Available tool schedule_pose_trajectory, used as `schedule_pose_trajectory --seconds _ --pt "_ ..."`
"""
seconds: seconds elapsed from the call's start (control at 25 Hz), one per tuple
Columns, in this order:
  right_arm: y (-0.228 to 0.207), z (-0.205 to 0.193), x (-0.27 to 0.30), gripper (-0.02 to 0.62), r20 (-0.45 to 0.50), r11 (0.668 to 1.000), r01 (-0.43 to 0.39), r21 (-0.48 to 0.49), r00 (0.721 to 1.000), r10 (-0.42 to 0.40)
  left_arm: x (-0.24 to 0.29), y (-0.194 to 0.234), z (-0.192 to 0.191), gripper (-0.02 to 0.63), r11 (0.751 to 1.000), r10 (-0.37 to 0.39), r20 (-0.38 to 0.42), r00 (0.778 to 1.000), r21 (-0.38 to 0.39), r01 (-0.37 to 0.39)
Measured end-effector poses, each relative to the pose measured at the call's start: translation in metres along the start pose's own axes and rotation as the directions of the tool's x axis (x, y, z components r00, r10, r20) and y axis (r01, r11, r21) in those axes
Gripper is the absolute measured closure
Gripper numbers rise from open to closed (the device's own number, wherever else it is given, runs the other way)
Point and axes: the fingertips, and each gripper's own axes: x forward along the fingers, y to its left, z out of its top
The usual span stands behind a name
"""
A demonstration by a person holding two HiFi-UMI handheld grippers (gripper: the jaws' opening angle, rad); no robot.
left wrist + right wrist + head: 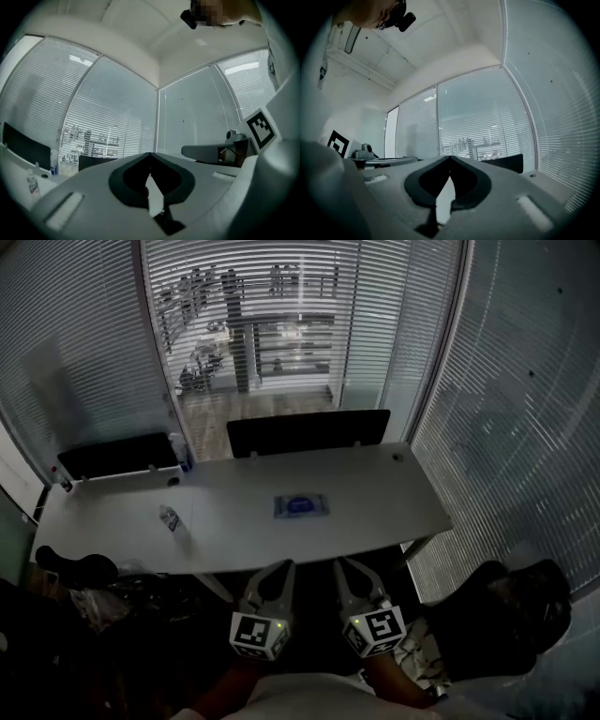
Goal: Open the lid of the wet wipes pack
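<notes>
**A:** Where is the wet wipes pack (pixel 301 505)?

**B:** It lies flat near the middle of the white table (pixel 384 498), with a blue oval on its upper face (it is too small in the head view to tell how the lid sits).

**A:** And what is around it?

**B:** To its left, well apart, a small clear bottle (pixel 170 518) lies on its side. At the far left corner of the table another bottle (pixel 179 452) stands upright. Along the far edge stand two dark panels: one (pixel 307 432) behind the pack, one (pixel 117 455) further left. Glass walls with blinds (pixel 84 343) close the room on three sides. A dark chair (pixel 511 610) is beside the table's near right corner.

**A:** How do the grippers stand to the pack?

**B:** Both are on the person's side of the near edge, off the table and well apart from the pack. Between them and the pack are the near edge and a strip of bare table top. The left gripper (pixel 283 566) and the right gripper (pixel 346 565) are close to each other and point towards the table.

**A:** Are they holding something?

**B:** No. In each gripper view the two jaws meet at their tips, clenched on nothing.
</notes>
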Motion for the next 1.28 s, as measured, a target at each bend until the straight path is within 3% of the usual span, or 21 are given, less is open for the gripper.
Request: schedule_pose_trajectory --seconds 0.32,0.92,1.28 --pt "-0.005 -0.003 -0.007 0.595 -0.013 1.000 0.003 0.005 1.000 -0.003 0.001 -0.005 0.001 0.604 1.000 0.002 -0.006 1.000 0.015 -0.001" --pt "-0.048 -0.013 -0.045 0.595 -0.025 0.999 -0.034 -0.013 0.999 0.033 0.022 -0.058 -0.021 0.604 1.000 0.023 -0.023 0.999 0.001 -0.023" --pt "-0.057 -0.024 -0.024 0.595 -0.032 0.998 -0.056 0.014 0.998 0.057 0.041 -0.042 -0.031 0.604 0.999 0.052 -0.034 0.998 0.004 -0.052"
